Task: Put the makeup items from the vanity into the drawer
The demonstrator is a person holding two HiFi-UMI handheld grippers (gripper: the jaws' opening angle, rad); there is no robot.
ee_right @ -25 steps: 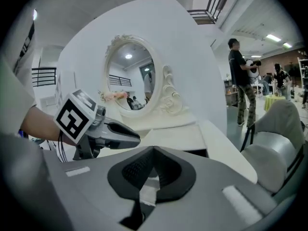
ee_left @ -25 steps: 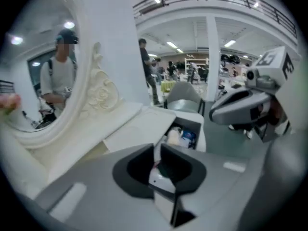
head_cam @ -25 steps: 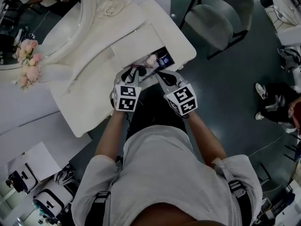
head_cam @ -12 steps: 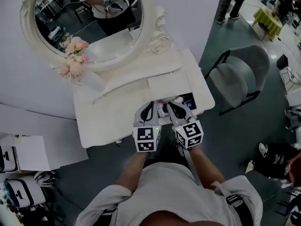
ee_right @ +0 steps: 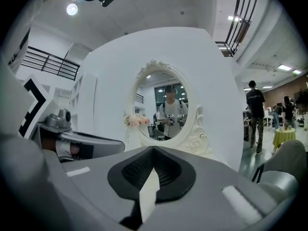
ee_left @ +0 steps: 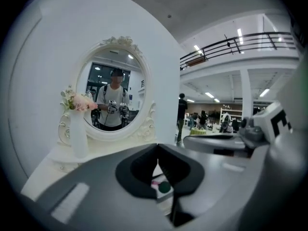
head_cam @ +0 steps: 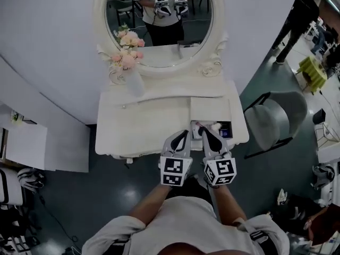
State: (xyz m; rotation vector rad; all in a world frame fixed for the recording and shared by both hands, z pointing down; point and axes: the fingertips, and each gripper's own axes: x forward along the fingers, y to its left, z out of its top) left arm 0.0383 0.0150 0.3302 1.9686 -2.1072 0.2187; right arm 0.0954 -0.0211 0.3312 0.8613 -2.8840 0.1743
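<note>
I held both claws side by side just in front of the white vanity [head_cam: 149,126]. The left gripper [head_cam: 184,134] was closed. Its two jaws met at the tips and had nothing between them. The right gripper [head_cam: 205,132] was closed too, tip to tip, and it was empty as well.

The drawer [head_cam: 230,125] on the right side of the vanity was open. The makeup items [head_cam: 214,126] lay inside it, just past the tips of my claws. I could see something pink and white and something dark, but they were too small for me to tell what each one was.

At the back of the vanity stood a big round mirror [head_cam: 159,25]. It showed the person holding the two claws up. A white vase of pink flowers [head_cam: 127,62] stood by the mirror's left side. A grey chair [head_cam: 276,118] stood on the floor to the right of the vanity.
</note>
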